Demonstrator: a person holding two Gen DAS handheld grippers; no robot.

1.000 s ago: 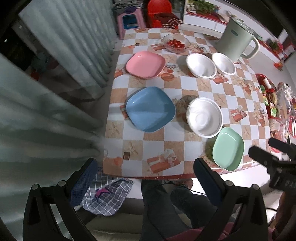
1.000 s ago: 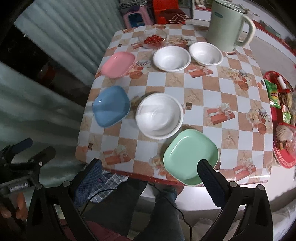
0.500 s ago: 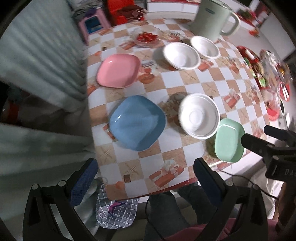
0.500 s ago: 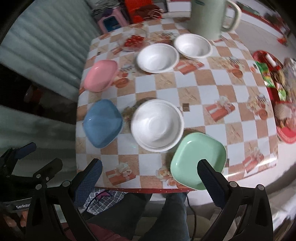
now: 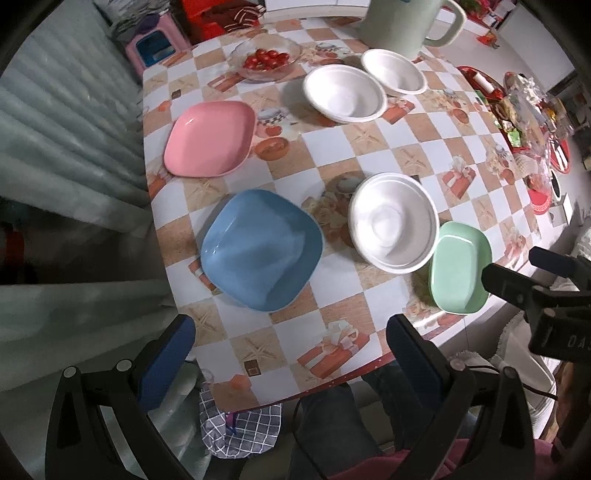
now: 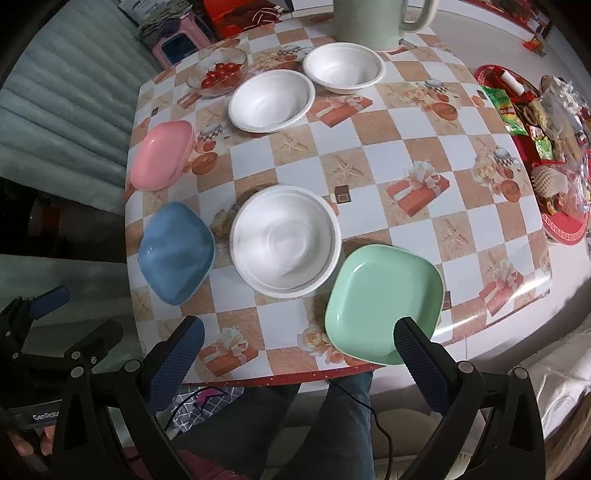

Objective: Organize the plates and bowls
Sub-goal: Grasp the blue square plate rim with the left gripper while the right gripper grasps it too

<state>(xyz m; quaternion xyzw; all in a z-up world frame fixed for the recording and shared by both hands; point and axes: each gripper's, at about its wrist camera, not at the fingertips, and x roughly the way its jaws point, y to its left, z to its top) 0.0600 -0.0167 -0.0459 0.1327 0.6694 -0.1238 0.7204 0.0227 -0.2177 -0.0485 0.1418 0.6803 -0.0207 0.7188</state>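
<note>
Green kettle (image 5: 402, 26) behind white bowls (image 5: 345, 94) (both grippers (image 5: 291, 354) (image 6: 299, 356) spread, empty).

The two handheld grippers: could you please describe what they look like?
Both the left gripper and right gripper have black angular frames with round bolts and blue textured finger pads. White lettering marks their black bodies. A thin black cable trails below.

The blue plate (image 5: 260, 249), pink plate (image 5: 210, 139) and green plate (image 6: 384, 302) look like glossy smooth plastic, the three white bowls (image 6: 285, 240) a matt foam-like material, the fruit bowl (image 5: 265, 57) clear glass, the tablecloth (image 6: 406, 155) shiny printed vinyl, and the gripper finger pads (image 6: 176, 360) textured blue rubber.
</note>
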